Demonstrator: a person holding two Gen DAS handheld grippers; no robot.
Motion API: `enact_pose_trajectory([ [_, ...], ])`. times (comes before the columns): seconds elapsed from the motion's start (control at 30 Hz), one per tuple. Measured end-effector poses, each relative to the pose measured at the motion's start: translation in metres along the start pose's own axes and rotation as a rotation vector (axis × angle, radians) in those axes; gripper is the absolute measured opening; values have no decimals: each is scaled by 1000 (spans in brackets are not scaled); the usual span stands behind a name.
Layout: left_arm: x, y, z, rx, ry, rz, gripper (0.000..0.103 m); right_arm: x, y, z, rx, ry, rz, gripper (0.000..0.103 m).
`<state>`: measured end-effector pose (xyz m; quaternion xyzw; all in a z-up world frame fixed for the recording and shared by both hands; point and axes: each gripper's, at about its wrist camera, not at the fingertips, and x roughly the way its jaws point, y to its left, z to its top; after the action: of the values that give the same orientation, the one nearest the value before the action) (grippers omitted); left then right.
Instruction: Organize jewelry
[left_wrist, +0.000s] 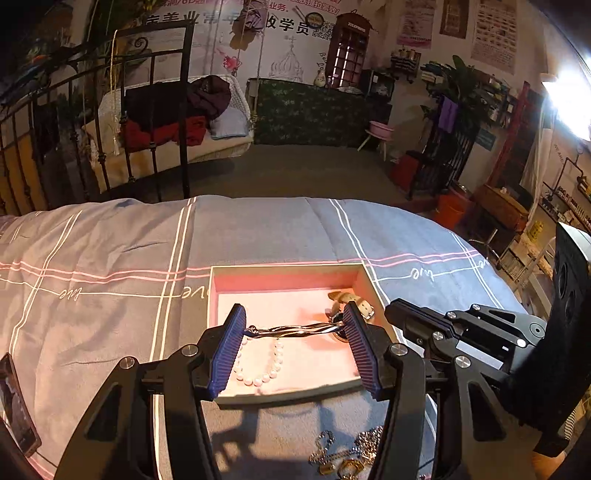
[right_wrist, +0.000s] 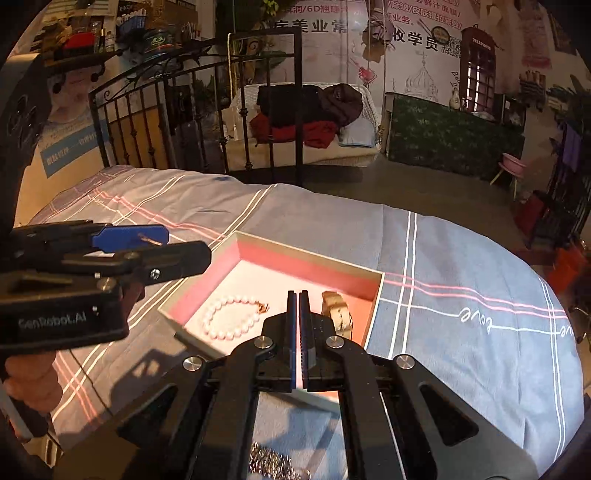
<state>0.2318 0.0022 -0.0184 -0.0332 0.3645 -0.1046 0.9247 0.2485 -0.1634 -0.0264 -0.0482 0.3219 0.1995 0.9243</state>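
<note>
My left gripper (left_wrist: 295, 314) is shut on a twisted silver bangle (left_wrist: 291, 329), which spans the gap between the blue pads. It hangs over the near part of an open pink-lined box (left_wrist: 284, 271) on the bed. In the box lie a pearl bracelet (left_wrist: 258, 376) and a tan-strapped watch (left_wrist: 351, 299). The right wrist view shows the same box (right_wrist: 314, 258), pearl bracelet (right_wrist: 225, 321) and watch (right_wrist: 336, 310). My right gripper (right_wrist: 298, 306) is shut with nothing in it, above the box's near edge. It stands right of the left gripper (right_wrist: 147, 243).
Loose chains and gold pieces (left_wrist: 347, 450) lie on the grey-blue striped bedspread (left_wrist: 110, 240) just in front of the box. A phone (left_wrist: 14, 406) rests at the bed's left edge. A black iron footboard (left_wrist: 147, 110) stands beyond the bed.
</note>
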Motion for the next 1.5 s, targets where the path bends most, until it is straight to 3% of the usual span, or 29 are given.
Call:
enact_pose_trajectory([
  [0.23,31,10,14,-42,60,38,54,37,-10,12,13,59,-24,2],
  [0.67,55,11,12,-64,134,54,54,48,-16,2,-4,120,-15,2],
  [0.7,54,12,10,-68,142,49,59,49,-15,0,-5,140,-7,11],
  [0.73,53,12,9,-74,150,46,76,47,-15,-4,-3,152,-7,43],
  [0.8,43,14,6,-92,121,44,90,38,-12,-10,7,134,-13,98],
  [1.03,-2,9,-37,-46,85,37,90,-17,-5,-61,22,109,11,98],
  [1.27,-9,-10,-122,-26,218,-13,89,-62,20,-143,15,171,-4,98],
  [1.4,-9,-29,-148,50,238,-7,86,-65,25,-170,85,215,33,84],
  [1.47,-5,-39,-152,82,251,-30,86,-64,25,-176,107,210,36,83],
  [1.5,-2,-42,-153,97,256,-29,84,-63,24,-176,115,207,35,75],
])
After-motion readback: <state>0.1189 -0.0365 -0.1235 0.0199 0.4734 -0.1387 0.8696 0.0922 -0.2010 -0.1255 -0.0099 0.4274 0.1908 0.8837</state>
